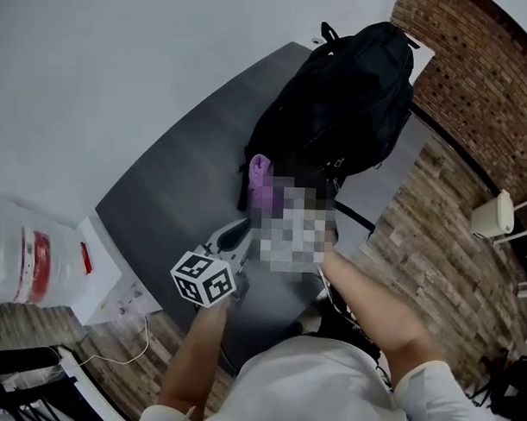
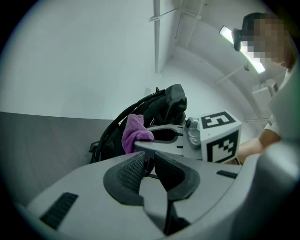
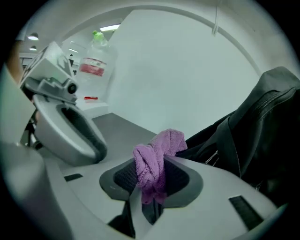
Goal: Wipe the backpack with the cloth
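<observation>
Item: black backpack [image 1: 345,96], lying on dark grey table [image 1: 178,185], top end toward far corner, straps trailing off the near side. Item: purple cloth [image 3: 154,157], bunched, pinched betw. pads of R gripper [image 3: 152,171], jaws clenched on it, a tuft sticking up past the tips and a tail hanging below. Cloth was held at backpack's near lower end, just above tabletop; contact w/ the fabric couldn't be told. L gripper [image 2: 149,161]: jaws drawn together, nothing betw. them, pointed toward cloth and backpack from the near side, just beside R gripper and apart from the bag. Marker cube [image 2: 220,136] of R gripper showed close by in L gripper view. Misc.: clear plastic bottle [image 1: 29,262] w/ red label, off table's L edge, well apart from backpack; brick-pattern floor [image 1: 436,220] to the R. Person's bare forearms [image 1: 372,304] reached in from bottom of head view.
</observation>
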A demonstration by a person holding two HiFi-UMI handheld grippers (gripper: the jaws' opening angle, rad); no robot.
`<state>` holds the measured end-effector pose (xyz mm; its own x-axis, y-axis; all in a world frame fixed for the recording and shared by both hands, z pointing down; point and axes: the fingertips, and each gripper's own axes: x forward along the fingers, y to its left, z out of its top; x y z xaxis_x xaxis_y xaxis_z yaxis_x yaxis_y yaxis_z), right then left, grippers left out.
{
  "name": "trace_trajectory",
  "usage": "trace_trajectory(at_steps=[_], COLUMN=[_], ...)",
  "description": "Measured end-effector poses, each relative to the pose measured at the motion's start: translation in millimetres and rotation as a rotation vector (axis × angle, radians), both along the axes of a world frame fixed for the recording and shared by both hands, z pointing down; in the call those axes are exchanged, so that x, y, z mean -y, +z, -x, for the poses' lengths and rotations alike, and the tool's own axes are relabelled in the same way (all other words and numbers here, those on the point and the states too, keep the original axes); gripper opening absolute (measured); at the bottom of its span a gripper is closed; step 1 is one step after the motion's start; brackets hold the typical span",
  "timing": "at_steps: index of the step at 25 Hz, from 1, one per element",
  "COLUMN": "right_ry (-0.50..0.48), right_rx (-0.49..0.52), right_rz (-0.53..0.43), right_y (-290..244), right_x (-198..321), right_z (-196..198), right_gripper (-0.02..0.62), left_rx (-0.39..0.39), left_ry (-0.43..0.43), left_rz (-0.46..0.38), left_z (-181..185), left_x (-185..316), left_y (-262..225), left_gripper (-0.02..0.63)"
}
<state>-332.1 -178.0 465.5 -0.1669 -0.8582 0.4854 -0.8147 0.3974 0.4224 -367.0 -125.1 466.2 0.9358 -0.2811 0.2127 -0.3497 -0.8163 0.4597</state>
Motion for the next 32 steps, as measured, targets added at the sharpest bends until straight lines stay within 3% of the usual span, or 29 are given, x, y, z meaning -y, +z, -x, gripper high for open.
trace_trajectory(at_steps=[7, 32], right_ry=[0.195, 0.501], right_rx=[0.073, 0.259], right_rz=[-0.06, -0.095], right_y=[-4, -2], right_x=[14, -41], right_z=[-42, -151], right_gripper=[0.133, 0.118], left_rx=[0.005, 0.04], left_ry=[0.012, 0.11], left_rz=[0.003, 0.011], left_z=[-5, -52], left_x=[-1, -22], left_y=[1, 4], left_gripper=[0.048, 0.048])
